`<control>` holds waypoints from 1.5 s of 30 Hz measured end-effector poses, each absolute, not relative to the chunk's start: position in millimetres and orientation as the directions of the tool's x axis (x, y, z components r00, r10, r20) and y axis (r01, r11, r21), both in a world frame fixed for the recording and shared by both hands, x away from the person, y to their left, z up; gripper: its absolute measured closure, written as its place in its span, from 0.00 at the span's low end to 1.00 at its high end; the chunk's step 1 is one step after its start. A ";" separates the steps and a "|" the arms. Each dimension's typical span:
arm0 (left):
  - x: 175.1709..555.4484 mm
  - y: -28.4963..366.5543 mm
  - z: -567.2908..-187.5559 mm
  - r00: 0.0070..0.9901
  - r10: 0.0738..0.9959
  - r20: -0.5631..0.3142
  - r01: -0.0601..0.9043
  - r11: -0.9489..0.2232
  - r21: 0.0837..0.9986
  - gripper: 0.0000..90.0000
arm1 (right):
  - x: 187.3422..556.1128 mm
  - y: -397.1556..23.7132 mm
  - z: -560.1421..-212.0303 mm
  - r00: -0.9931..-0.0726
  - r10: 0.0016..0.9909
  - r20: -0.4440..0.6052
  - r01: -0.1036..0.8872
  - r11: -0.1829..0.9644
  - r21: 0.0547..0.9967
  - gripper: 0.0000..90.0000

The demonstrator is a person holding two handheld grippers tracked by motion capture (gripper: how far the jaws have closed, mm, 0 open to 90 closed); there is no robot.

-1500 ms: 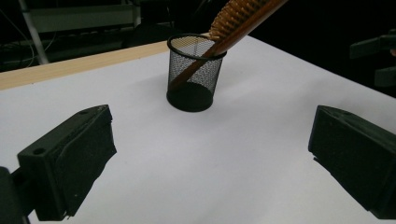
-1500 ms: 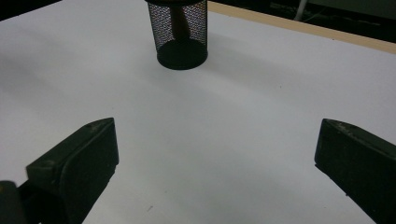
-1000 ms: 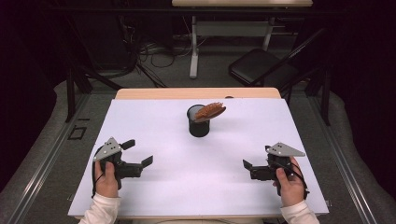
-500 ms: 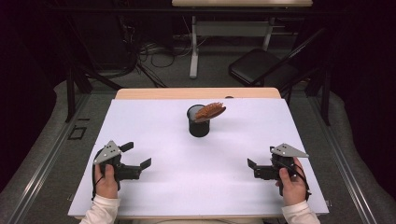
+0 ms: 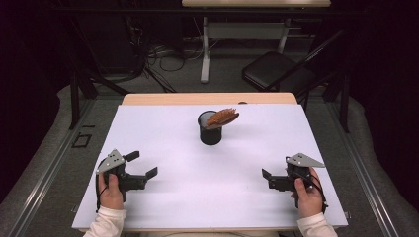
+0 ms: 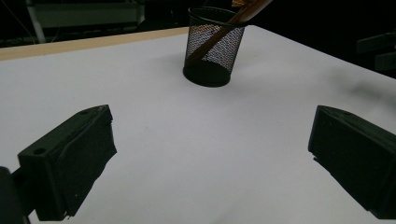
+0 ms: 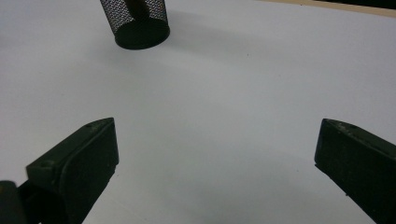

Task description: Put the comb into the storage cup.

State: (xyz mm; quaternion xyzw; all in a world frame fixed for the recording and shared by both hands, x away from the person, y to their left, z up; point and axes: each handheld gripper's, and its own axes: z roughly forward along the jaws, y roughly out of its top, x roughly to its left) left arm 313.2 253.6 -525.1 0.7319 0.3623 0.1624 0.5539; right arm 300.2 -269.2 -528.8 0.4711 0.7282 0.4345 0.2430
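Broadly, table [image 5: 207, 197]: a white top with a wooden strip along its far edge, carrying everything below.
Mesh cup [image 5: 209, 129]: black, upright, standing near the middle of the table's far edge, well apart from both grippers; in the left gripper view [image 6: 212, 46] it sits ahead and slightly right, in the right gripper view [image 7: 137, 23] at the upper left.
Brush [image 5: 223, 117]: brown, wooden-handled, leaning in the mesh cup with its broad head tilted out over the rim toward the table's right side; the left gripper view shows its handle [image 6: 219, 35] slanting down inside the mesh.
Left gripper [image 5: 141, 167]: held in a hand near the table's near left corner, fingers [image 6: 70, 163] spread wide apart with nothing between them, aimed toward the table's middle.
Right gripper [image 5: 269, 180]: held in a hand near the table's near right corner, fingers [image 7: 77, 168] likewise spread wide and empty, above bare white table.
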 end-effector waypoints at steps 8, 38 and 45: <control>315.4 254.0 -530.4 0.683 0.712 -0.162 0.360 -0.135 0.923 0.01 | 302.1 -270.5 -533.8 -0.424 0.904 0.065 0.488 0.167 0.857 0.00; 316.6 251.3 -534.3 0.682 0.713 -0.164 0.374 -0.147 0.916 0.01 | 302.9 -264.1 -540.6 -0.442 0.894 0.065 0.517 0.195 0.833 0.00; 317.2 251.4 -534.7 0.682 0.712 -0.166 0.376 -0.147 0.915 0.01 | 303.2 -264.1 -541.2 -0.442 0.895 0.066 0.521 0.196 0.831 0.00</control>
